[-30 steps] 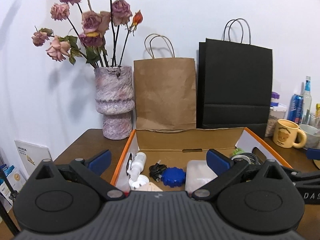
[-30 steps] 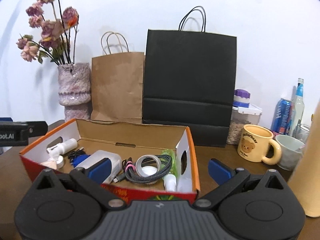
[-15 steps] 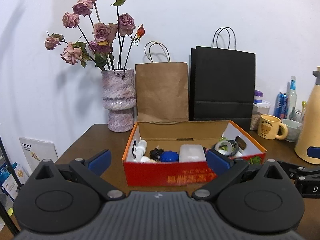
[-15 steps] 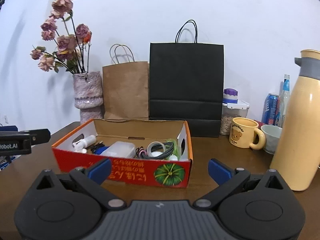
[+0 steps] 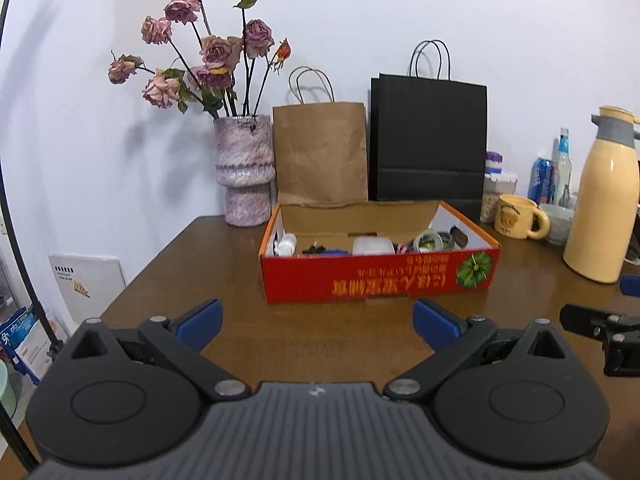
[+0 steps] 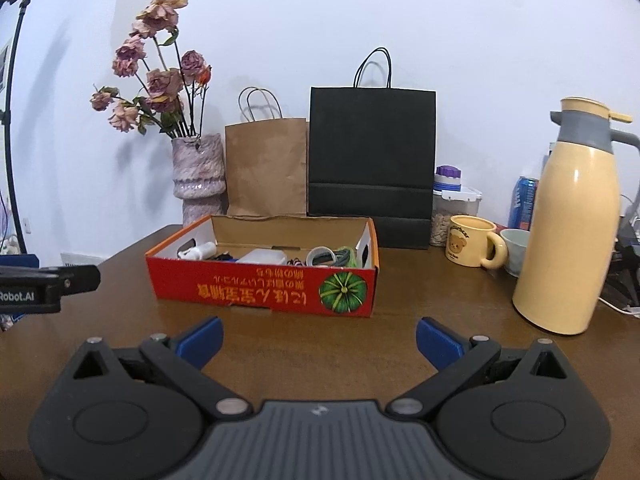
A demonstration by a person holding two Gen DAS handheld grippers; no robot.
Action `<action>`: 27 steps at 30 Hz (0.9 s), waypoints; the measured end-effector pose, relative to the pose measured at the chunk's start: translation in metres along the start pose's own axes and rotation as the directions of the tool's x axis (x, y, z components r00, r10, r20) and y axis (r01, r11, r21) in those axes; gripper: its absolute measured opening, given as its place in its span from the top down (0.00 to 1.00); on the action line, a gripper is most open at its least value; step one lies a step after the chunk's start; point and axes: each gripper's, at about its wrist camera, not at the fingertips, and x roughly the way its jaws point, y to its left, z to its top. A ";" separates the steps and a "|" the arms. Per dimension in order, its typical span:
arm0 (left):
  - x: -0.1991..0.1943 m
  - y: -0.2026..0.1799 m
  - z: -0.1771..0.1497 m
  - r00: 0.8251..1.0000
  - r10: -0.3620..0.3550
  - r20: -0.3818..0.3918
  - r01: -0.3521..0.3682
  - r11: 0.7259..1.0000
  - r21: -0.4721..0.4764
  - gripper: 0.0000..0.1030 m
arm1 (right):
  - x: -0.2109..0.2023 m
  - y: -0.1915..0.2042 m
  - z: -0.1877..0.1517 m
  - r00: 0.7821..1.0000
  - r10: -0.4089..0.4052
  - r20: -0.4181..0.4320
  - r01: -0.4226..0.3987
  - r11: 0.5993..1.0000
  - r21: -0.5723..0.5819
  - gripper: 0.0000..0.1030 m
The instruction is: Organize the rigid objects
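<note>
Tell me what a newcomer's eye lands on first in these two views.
The open red cardboard box with a green pumpkin print sits mid-table, filled with small clutter. Behind it along the wall stand a mottled pink vase of dried roses, a brown paper bag and a black paper bag. A tall cream thermos jug with a grey collar stands at the right.

Both wrist views low over table, facing wall; share red box.

Bare table lies before the red box; thermos and mug crowd its right.
</note>
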 end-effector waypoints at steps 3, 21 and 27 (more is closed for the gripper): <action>-0.009 0.000 -0.010 1.000 0.013 -0.010 -0.013 1.000 0.005 0.00 | -0.013 0.002 -0.007 1.000 -0.002 0.000 0.002 1.000 -0.004 0.00; -0.034 0.000 -0.044 0.998 -0.022 -0.063 0.022 1.000 0.006 0.00 | -0.035 0.010 -0.037 0.999 0.001 -0.053 -0.002 1.000 -0.016 0.00; -0.035 -0.001 -0.045 0.998 -0.029 -0.060 0.029 1.000 0.005 0.00 | -0.035 0.011 -0.037 0.999 0.002 -0.052 -0.003 1.000 -0.016 0.00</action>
